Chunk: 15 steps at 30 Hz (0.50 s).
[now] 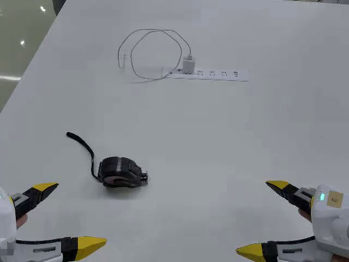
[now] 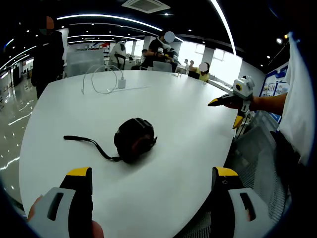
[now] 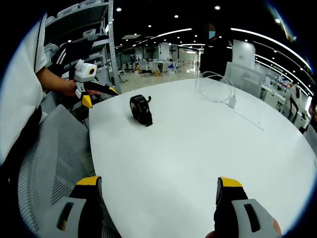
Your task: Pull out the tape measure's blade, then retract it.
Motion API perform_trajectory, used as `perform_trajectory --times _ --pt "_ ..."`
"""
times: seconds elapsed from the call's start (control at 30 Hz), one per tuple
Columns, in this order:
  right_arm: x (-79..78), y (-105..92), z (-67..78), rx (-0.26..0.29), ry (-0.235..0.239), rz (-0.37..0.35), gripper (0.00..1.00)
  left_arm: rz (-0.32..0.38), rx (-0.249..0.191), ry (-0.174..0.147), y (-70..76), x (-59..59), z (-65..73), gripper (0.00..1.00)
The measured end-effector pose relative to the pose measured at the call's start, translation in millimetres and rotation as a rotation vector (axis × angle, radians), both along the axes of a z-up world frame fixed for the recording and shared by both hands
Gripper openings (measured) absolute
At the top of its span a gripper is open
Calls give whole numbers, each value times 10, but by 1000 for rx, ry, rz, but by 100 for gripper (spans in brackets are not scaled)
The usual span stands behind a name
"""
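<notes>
A black tape measure (image 1: 120,172) lies on the white table, its blade tip at the right end and its black wrist strap (image 1: 83,146) trailing toward the far left. It also appears ahead of the left gripper (image 2: 132,139) and far off in the right gripper view (image 3: 141,109). My left gripper (image 1: 61,217) is open at the near left, short of the tape measure, with nothing between its yellow tips. At the near right my right gripper (image 1: 268,218) is open too and holds nothing. Each gripper is seen from the other: the right (image 2: 231,109), the left (image 3: 94,91).
A white power strip (image 1: 212,74) with a plugged-in charger (image 1: 188,65) and a looped white cable (image 1: 150,54) lies at the far side of the table. The table's left edge runs diagonally at the upper left. People and desks stand in the background.
</notes>
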State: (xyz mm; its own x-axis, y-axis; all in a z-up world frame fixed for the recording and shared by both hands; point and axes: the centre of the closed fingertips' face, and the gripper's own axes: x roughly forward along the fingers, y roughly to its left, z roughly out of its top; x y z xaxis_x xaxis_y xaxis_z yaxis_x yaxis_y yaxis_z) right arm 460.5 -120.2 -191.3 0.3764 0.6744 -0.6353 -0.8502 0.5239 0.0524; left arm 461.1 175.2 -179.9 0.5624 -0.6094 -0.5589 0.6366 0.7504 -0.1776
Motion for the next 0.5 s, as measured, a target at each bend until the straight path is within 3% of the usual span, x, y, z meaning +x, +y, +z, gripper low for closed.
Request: perform_trajectory --times 0.5 --pt "35 -14 -3 0 -5 -9 91 7 1 -1 6 17 -7 99"
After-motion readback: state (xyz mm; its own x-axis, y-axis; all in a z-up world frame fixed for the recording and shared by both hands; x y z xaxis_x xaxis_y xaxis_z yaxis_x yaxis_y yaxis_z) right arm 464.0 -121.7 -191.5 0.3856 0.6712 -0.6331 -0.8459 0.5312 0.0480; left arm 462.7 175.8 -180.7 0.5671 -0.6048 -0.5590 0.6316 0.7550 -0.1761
